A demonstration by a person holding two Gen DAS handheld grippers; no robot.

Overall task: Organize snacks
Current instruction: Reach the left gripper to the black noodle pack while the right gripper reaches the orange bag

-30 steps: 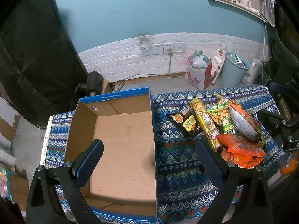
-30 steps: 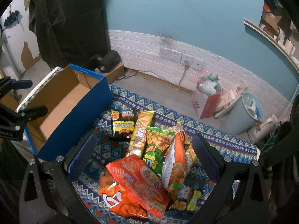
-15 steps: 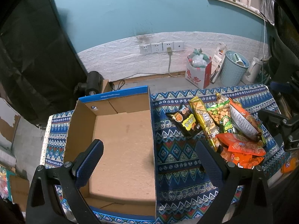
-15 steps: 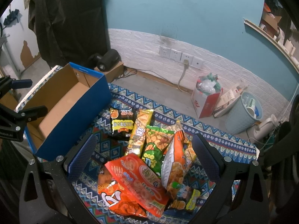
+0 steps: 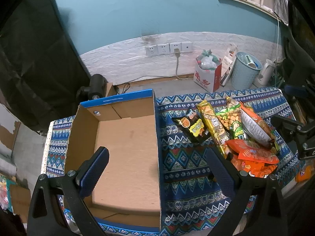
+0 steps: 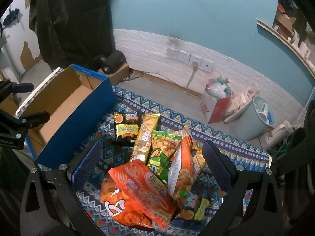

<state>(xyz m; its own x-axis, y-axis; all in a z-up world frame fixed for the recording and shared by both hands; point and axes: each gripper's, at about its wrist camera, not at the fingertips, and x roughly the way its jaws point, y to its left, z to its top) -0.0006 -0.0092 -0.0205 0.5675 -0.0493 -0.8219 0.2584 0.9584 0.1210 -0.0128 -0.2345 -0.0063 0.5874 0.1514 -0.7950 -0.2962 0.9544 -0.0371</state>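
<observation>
Left claw (image 5: 157,161) wide open, empty, above cardboard box (image 5: 126,157) edge; box floor bare. Snack pile (image 5: 232,135) ahead-right on patterned cloth (image 5: 185,165).

Right claw (image 6: 151,157) wide open, empty, directly over pile; this view alone shows small packet (image 6: 196,206) under orange bags (image 6: 141,188).

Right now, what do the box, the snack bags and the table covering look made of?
Box: looks like corrugated cardboard, matte brown inside, printed blue outside; flap seams show. Snack bags: probably thin plastic or foil film, glossy, creased, catching glare. Table covering: seems woven or printed fabric, matte, patterned, with a pale trimmed edge; the weave is too fine to confirm.
</observation>
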